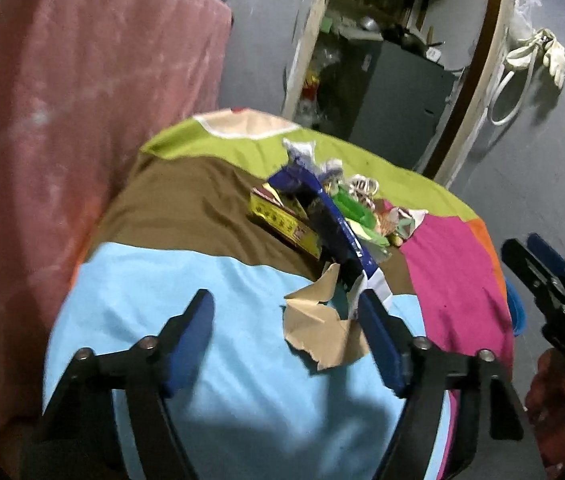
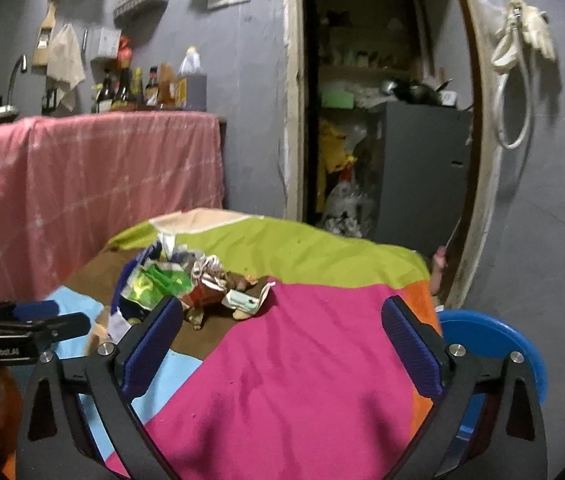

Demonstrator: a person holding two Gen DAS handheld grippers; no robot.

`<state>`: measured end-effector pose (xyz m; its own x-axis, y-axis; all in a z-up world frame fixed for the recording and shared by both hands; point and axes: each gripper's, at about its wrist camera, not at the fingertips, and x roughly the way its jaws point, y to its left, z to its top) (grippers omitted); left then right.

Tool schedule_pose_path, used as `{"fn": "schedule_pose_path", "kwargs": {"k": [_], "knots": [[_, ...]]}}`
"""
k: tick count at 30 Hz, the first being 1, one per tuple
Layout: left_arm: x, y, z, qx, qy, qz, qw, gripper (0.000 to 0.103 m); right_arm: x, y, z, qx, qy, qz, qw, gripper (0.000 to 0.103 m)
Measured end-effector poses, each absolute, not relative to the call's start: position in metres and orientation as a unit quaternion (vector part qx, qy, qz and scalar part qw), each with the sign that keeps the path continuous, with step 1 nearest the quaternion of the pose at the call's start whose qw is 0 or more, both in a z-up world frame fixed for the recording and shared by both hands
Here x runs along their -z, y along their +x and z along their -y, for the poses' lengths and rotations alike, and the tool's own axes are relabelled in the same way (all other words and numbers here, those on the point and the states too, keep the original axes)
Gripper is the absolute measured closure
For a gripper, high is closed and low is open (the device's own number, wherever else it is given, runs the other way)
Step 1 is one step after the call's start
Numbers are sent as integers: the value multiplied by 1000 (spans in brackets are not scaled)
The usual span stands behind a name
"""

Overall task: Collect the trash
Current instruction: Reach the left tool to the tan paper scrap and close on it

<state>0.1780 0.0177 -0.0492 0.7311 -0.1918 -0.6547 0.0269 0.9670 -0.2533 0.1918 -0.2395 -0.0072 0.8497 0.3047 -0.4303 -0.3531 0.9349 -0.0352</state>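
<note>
Where it lies: trash pile [image 1: 322,216] heaped mid-table on a patchwork cloth [image 1: 186,304].
Nearest scrap: torn brown paper [image 1: 322,320], between the left gripper [image 1: 286,340] fingers, untouched.
Left jaws: parted, empty.
Right gripper [image 2: 282,344]: wide, empty, over pink cloth.
Edge: blue bin [image 2: 494,344].

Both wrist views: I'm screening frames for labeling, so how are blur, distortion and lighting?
Left wrist view: motion-smeared, the trash pile and left gripper soft, a shadow on the cloth below. Right wrist view: somewhat sharper; the door frame bows from fisheye. Both dim, with dark corners.
</note>
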Motion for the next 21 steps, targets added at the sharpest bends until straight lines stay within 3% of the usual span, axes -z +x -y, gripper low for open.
{"fn": "schedule_pose_path", "kwargs": {"k": [3, 9, 12, 18, 21], "knots": [[55, 189, -22, 70, -133, -382, 912, 50, 12, 209, 235, -185, -61, -236, 952, 15], [58, 196, -28, 80, -141, -395, 904, 56, 21, 240, 229, -206, -63, -274, 937, 21], [57, 194, -33, 78, -142, -398, 903, 79, 24, 256, 226, -214, -58, -294, 930, 22], [53, 194, -37, 84, -155, -396, 901, 84, 38, 289, 209, -218, -66, -335, 914, 31], [51, 203, -35, 76, -155, -396, 902, 85, 48, 307, 205, -215, -58, -366, 903, 42]]}}
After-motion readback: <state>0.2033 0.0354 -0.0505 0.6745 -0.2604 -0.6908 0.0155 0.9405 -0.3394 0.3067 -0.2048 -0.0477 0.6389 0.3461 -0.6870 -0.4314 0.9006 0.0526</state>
